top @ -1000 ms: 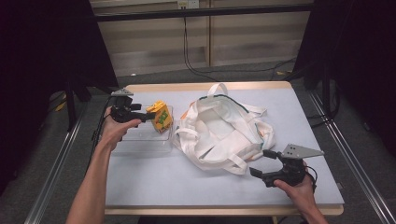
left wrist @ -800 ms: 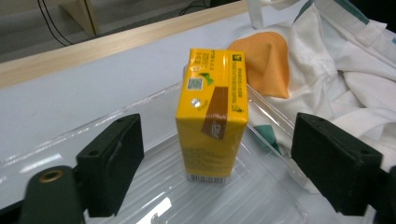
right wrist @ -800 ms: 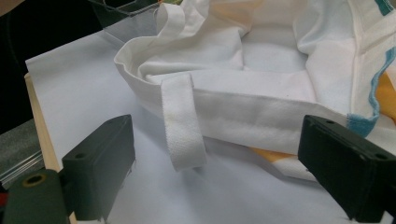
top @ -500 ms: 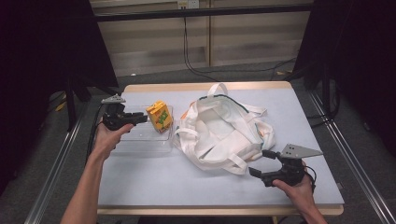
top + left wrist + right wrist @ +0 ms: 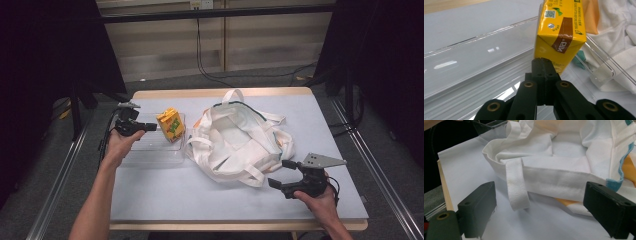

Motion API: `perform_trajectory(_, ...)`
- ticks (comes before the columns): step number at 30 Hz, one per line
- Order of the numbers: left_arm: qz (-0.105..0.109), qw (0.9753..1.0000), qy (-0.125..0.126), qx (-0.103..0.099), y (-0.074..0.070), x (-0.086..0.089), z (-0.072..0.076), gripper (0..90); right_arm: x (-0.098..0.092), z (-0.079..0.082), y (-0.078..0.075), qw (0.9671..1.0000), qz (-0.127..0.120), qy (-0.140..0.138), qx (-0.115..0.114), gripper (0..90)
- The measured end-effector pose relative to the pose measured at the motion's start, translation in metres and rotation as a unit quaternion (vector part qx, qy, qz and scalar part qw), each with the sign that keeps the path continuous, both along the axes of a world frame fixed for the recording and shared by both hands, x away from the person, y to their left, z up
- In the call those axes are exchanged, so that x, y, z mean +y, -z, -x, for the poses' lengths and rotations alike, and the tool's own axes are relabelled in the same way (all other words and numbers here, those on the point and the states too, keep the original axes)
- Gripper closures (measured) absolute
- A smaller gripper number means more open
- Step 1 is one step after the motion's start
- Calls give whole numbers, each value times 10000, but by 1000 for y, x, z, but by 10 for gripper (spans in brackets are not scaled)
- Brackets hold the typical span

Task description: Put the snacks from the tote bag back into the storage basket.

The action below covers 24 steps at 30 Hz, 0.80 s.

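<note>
Resting over the clear plastic tray (image 5: 150,150) near the counter's (image 5: 165,200) left edge, your left tool (image 5: 152,127) has its jaws pressed fully together with nothing between them; in the left gripper view the left tool (image 5: 541,65) points its tips at the lower corner of the yellow drink carton (image 5: 560,32), just short of it or barely touching, and you cannot tell which from that angle; the carton stands tilted in the tray, toward the tray's end nearest the white cloth bag (image 5: 240,142), and from above the yellow drink carton (image 5: 171,124) sits close beside the bag's rim; the bag lies crumpled at the middle of the counter, its mouth open upward and its straps spread over the fabric; your right tool (image 5: 281,173) is held near the counter's front right corner with its jaws spread wide and empty, aimed at the bag's near edge; in the right gripper view the right tool (image 5: 541,212) frames a loose white strap (image 5: 516,187) that hangs down from the bag's hem onto the counter, and neither jaw touches the strap or the cloth.
</note>
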<state>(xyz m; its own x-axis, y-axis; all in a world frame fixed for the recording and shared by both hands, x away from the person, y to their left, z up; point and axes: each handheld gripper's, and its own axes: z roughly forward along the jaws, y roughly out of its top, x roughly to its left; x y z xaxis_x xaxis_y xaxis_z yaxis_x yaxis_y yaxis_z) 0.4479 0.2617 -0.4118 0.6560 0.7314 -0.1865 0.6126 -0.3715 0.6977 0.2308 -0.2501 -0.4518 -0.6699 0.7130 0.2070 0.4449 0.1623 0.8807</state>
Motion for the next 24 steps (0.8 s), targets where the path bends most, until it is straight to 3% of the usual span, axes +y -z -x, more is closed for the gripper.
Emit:
perform_trajectory(2,15,10000,23,3,0,-4,1,900,0,1,0,10000,5,7,-7,109)
perform_trajectory(4,-106,9999,-26,29,-1,-8,-1,900,1,0,0,10000,0,5,8,109)
perform_trajectory(7,-294,9995,100,113,-3,-11,-5,900,3,0,-1,10000,30,-6,11,109)
perform_trajectory(11,-374,9991,-120,170,0,-15,-9,900,4,1,-2,10000,47,-2,-13,110)
perform_trajectory(12,-500,9985,-86,204,1,-15,-10,900,5,2,-2,10000,62,-15,-27,110)
perform_trajectory(15,-452,9984,-192,276,3,-17,-13,900,6,2,-3,10000,81,7,-39,110)
perform_trajectory(16,-544,9979,-211,278,3,-18,-15,900,6,2,-2,10000,91,-6,-33,110)
perform_trajectory(18,-724,9969,21,307,2,-20,-19,900,6,1,-2,10000,92,-12,-30,110)
perform_trajectory(20,-895,9953,-6,377,3,-24,-22,900,7,2,-3,9999,94,-23,-44,110)
perform_trajectory(24,-852,9952,-142,458,4,-28,-30,900,6,1,-3,10000,78,-3,-43,110)
